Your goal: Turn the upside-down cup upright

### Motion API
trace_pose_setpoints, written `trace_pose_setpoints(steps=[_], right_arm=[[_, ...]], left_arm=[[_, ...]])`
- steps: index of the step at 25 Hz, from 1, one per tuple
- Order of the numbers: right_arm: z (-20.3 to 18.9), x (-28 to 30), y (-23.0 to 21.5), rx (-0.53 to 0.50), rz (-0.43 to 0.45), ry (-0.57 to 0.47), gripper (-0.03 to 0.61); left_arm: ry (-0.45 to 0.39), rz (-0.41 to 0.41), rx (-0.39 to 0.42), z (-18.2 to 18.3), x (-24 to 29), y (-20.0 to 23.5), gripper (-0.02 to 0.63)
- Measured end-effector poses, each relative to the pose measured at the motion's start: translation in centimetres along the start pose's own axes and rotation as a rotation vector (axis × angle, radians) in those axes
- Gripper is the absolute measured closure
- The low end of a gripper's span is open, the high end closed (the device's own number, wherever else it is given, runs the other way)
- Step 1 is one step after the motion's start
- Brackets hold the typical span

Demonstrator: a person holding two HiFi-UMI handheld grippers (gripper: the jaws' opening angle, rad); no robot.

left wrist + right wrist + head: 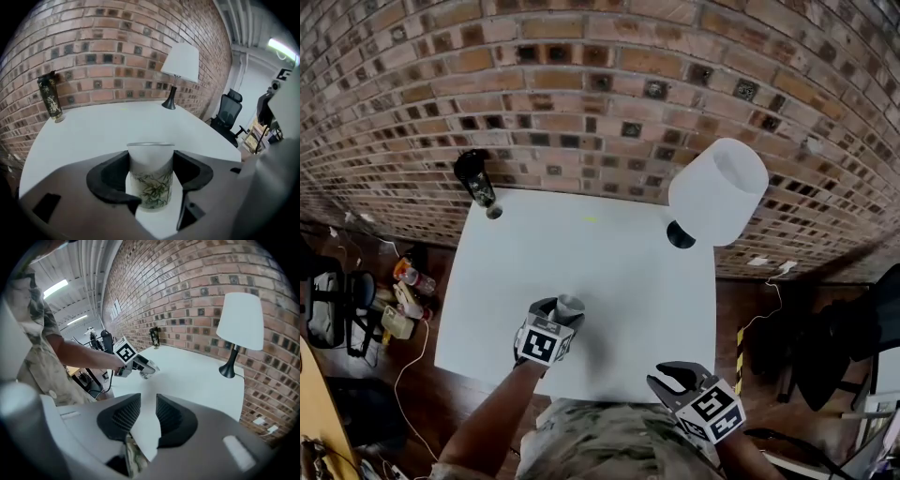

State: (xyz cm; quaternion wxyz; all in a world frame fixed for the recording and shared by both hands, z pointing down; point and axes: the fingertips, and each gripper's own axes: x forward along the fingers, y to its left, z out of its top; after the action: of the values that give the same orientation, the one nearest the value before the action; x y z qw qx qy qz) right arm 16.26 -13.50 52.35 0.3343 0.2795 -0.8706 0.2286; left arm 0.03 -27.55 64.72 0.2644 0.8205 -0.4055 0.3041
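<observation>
Query: left gripper (555, 317) state?
Reply: Jaws clamped on frosted white cup with green bamboo print (151, 178), above white rectangular table (609, 272), near front edge.
Query: right gripper (144, 414)?
Reply: Jaws slightly apart, nothing between.

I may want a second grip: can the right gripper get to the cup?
Probably yes: the right gripper is open and empty, with only bare table between it and the cup. The left gripper clamps the cup's sides, though, leaving little free wall.
</observation>
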Motion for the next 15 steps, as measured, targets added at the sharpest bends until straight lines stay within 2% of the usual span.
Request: trace_pose_setpoints(steps=[4, 7, 9, 15], right_arm=[[0.3, -0.3, -0.5, -0.023, -0.007, 0.026, 0.476], [0.5, -0.6, -0.9, -0.052, -0.017, 0.054, 0.476], [0.6, -0.7, -1.0, -0.074, -0.022, 0.074, 0.476], [2.3, -0.5, -0.2, -0.128, -0.017, 0.083, 0.479]], left_arm=[[-0.206, -0.029, -0.032, 1.3, -0.2, -0.1, 0.314], [-0.321, -0.040, -0.044, 1.7, -0.2, -0.2, 0.314], [-0.368, -0.034, -0.042, 1.6, -0.4, -0.2, 0.314], [-0.439, -0.024, -0.052, 0.7, -1.1, 0.1, 0.314]])
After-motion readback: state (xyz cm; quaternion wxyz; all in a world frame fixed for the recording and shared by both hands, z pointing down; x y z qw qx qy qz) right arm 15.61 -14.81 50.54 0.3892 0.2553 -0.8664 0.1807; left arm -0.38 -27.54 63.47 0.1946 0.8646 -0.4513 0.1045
